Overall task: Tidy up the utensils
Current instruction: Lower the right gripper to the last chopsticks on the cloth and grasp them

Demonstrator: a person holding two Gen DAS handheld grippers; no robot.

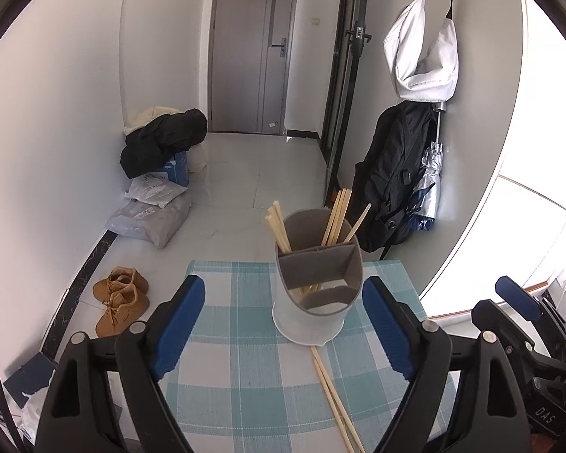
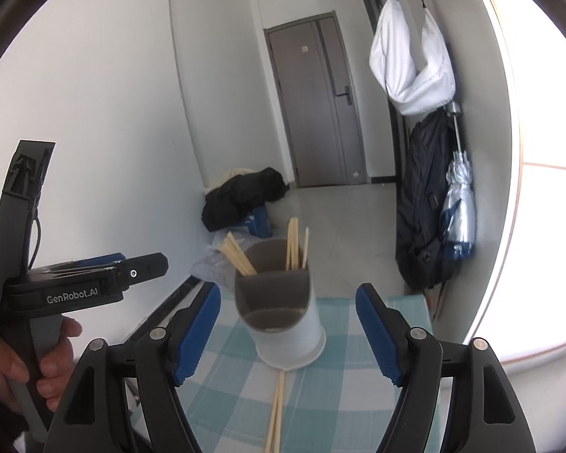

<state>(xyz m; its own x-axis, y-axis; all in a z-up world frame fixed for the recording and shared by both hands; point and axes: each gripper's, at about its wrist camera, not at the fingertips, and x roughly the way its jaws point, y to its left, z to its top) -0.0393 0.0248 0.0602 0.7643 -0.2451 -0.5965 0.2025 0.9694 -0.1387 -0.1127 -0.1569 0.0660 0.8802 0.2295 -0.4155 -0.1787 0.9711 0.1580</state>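
1. Grey-and-white utensil holder [image 1: 313, 294] stands upright on checked teal/white tablecloth [image 1: 237, 377], toward far edge of table.
2. Wooden chopsticks [image 1: 337, 219] stick up from holder's rear compartments, two bunches: one leaning left, one right. Front compartment looks empty.
3. Loose chopstick pair [image 1: 332, 392] lies flat on cloth, far tips touching holder's base, running back toward cameras.
4. Left gripper [image 1: 283, 324]: blue fingers spread wide, nothing pinched; holder sits just beyond, btw the fingers in view, no contact.
5. Right gripper [image 2: 288, 334]: fingers also spread, nothing gripped; holder ahead, loose pair on the cloth below and btw them.
6. Hand [image 2: 19, 370] grips left gripper's handle, left of holder in right wrist view.
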